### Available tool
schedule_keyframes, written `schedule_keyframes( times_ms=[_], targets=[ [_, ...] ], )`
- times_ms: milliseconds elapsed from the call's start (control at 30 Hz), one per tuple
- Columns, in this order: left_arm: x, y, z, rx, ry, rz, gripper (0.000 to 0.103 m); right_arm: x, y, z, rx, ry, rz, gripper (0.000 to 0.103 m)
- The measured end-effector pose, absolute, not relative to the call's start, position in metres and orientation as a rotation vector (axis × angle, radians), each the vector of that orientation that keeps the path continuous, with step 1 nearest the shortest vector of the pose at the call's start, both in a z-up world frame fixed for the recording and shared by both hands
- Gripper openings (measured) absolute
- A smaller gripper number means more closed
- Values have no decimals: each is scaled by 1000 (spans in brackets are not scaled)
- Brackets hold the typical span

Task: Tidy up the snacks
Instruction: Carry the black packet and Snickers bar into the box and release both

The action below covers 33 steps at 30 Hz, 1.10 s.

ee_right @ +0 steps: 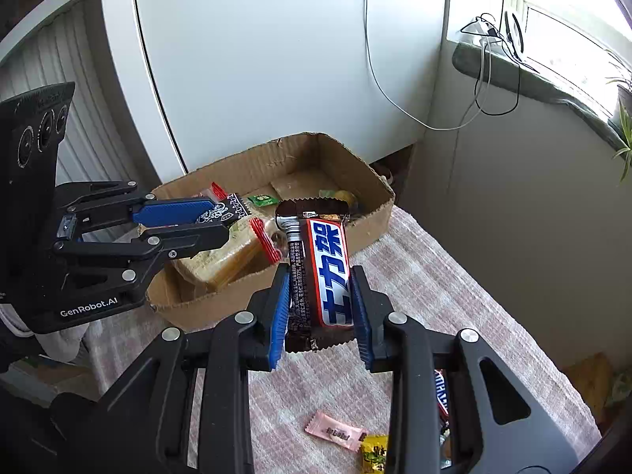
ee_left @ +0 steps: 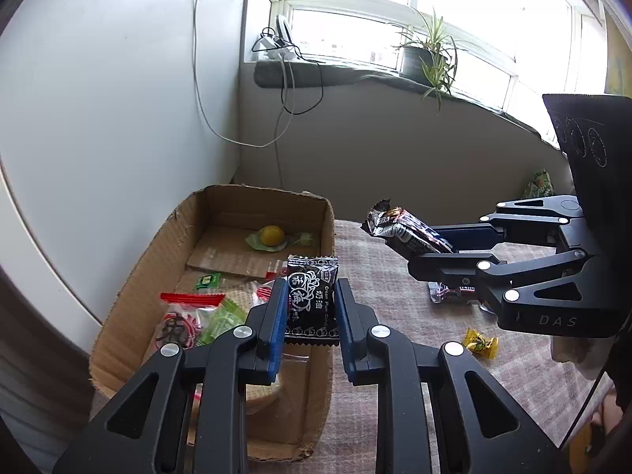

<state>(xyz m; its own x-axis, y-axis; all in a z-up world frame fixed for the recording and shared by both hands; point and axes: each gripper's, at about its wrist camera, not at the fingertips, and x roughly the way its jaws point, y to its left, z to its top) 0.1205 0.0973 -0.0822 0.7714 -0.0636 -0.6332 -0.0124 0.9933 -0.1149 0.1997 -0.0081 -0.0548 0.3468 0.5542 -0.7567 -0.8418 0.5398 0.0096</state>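
Two loose candies (ee_right: 335, 432) lie on the checked cloth (ee_right: 414, 276) beside the cardboard box (ee_right: 371, 229).

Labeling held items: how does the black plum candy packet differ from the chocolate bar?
The black plum candy packet is small, squarish, black with white print; the chocolate bar is long, brown with a blue, white and red label. The packet sits in the left gripper over the cardboard box; the bar sits in the right gripper, short of the box. Both are sealed, clamped and off the table.
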Motion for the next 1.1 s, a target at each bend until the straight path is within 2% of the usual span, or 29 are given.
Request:
schedule_keyframes(
  times_ms=[500,967,1067,1100],
  targets=[
    [115,132,-84,-120,676,28,22,213,53,-74,-419,820,961,30],
    [121,141,-87,-130,679,40,23,224,68,-84,-421,846,961,30],
    [121,143,-87,-135,676,44,24,225,68,-83,-414,840,957,31],
    [121,143,-87,-133,679,45,25,226,68,-83,-411,837,952,34]
  ],
)
